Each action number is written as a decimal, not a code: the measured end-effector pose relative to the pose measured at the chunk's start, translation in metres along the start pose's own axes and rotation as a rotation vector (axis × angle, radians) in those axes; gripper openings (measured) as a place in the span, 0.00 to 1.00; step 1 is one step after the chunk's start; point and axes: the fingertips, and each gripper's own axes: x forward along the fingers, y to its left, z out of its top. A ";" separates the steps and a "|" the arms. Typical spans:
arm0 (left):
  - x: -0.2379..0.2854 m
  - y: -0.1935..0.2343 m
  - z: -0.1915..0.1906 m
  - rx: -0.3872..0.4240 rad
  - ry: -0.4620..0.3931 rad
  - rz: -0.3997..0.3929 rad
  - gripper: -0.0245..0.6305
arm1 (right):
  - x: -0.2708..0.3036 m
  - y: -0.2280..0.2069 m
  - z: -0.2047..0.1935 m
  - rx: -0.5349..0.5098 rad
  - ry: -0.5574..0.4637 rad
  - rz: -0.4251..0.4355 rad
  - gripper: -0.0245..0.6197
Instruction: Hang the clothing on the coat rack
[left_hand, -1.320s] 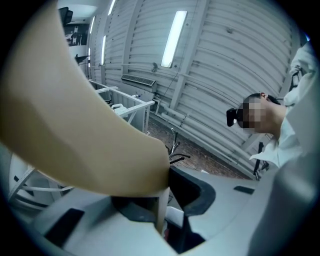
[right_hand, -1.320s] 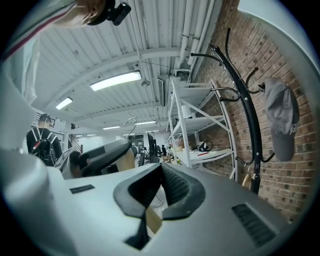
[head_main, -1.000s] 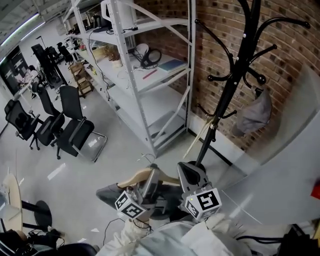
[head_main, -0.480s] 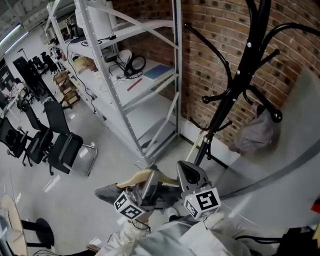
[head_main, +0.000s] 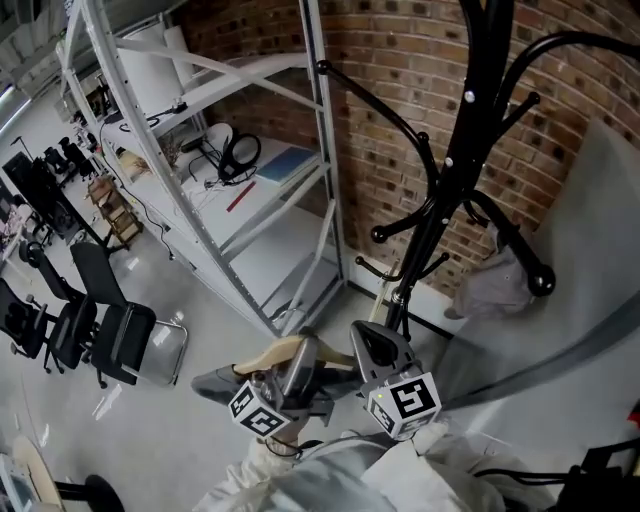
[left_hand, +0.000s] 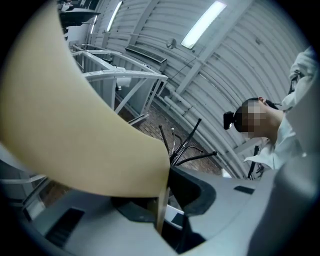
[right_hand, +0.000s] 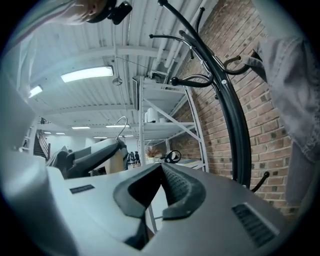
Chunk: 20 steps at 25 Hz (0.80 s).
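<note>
My left gripper (head_main: 300, 352) is shut on a pale wooden hanger (head_main: 268, 353) with a wire hook (head_main: 290, 315). Grey clothing (head_main: 214, 383) droops from the hanger's left end. In the left gripper view the hanger (left_hand: 75, 125) fills the frame between the jaws (left_hand: 167, 170). My right gripper (head_main: 368, 336) sits just right of the hanger, shut with nothing visible between its pads (right_hand: 162, 167). The black coat rack (head_main: 440, 200) stands ahead and to the right, with a grey garment (head_main: 495, 280) hanging on a lower hook. The rack's pole (right_hand: 232, 125) rises close by in the right gripper view.
White metal shelving (head_main: 250, 180) with headphones (head_main: 235, 155) stands left of the rack against a brick wall (head_main: 400, 90). Black office chairs (head_main: 90, 330) stand at the far left. A grey curved panel (head_main: 580, 300) lies to the right.
The head view has swung toward the coat rack, which now looks larger and closer. The shelving and chairs have slid left. Both grippers keep the same pose and hold.
</note>
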 end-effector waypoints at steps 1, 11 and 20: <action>0.005 0.002 -0.002 -0.008 0.009 -0.011 0.18 | 0.000 -0.006 -0.001 0.002 -0.001 -0.017 0.08; 0.047 0.018 -0.031 -0.168 0.145 -0.177 0.18 | -0.005 -0.054 -0.007 0.005 0.006 -0.254 0.08; 0.058 0.022 -0.042 -0.329 0.285 -0.351 0.18 | -0.022 -0.057 -0.010 -0.003 0.008 -0.521 0.08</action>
